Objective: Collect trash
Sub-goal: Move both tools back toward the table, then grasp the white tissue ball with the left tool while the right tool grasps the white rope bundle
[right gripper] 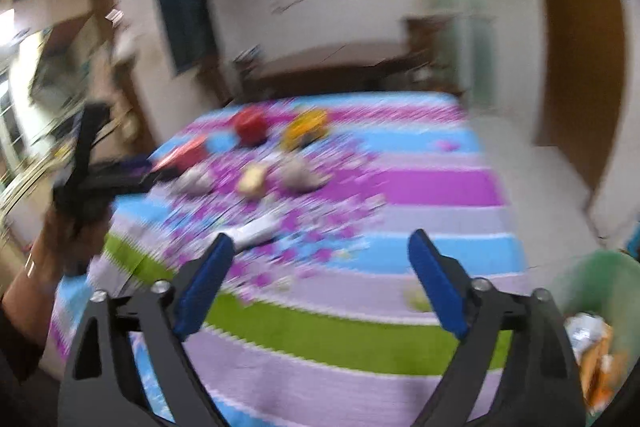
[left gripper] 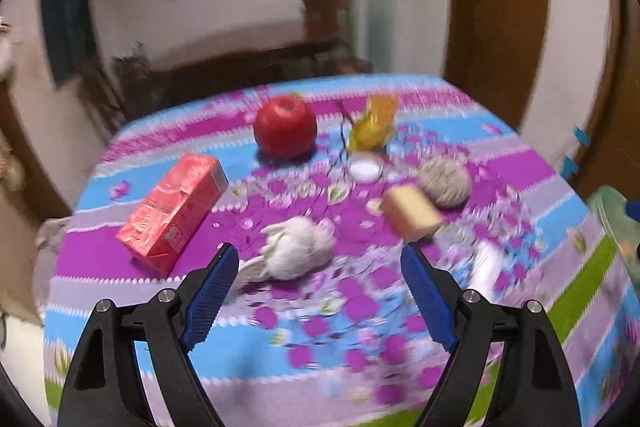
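A: Looking across the table (left gripper: 568,275), I'm seeing plenty of litter lying on the flowered cloth. The left gripper (left gripper: 320,259) is hanging with its jaws spread wide and nothing between them, just short of a crumpled white wad (left gripper: 298,253).

B: And the right gripper (right gripper: 322,247)?

A: It's standing wide apart too, and empty, over the near stripes of the cloth. Beside it, at the table's right edge, a green bin (right gripper: 592,279) is already holding some crumpled wrappers (right gripper: 592,347).

B: So I'm judging the job as partly done.

A: I'm thinking the same. What's waiting, as I read it: the white wad, a second greyish wad (left gripper: 444,183) farther back, a yellow wrapper (left gripper: 374,125), a white tube-like piece (left gripper: 488,263) near the right side, and a small white lid (left gripper: 365,167).

B: And the red carton (left gripper: 172,213), the apple (left gripper: 285,126), the tan block (left gripper: 410,213)?

A: I'm not telling from here whether they're counting as trash. Both views are blurring, so small scraps may be escaping me.
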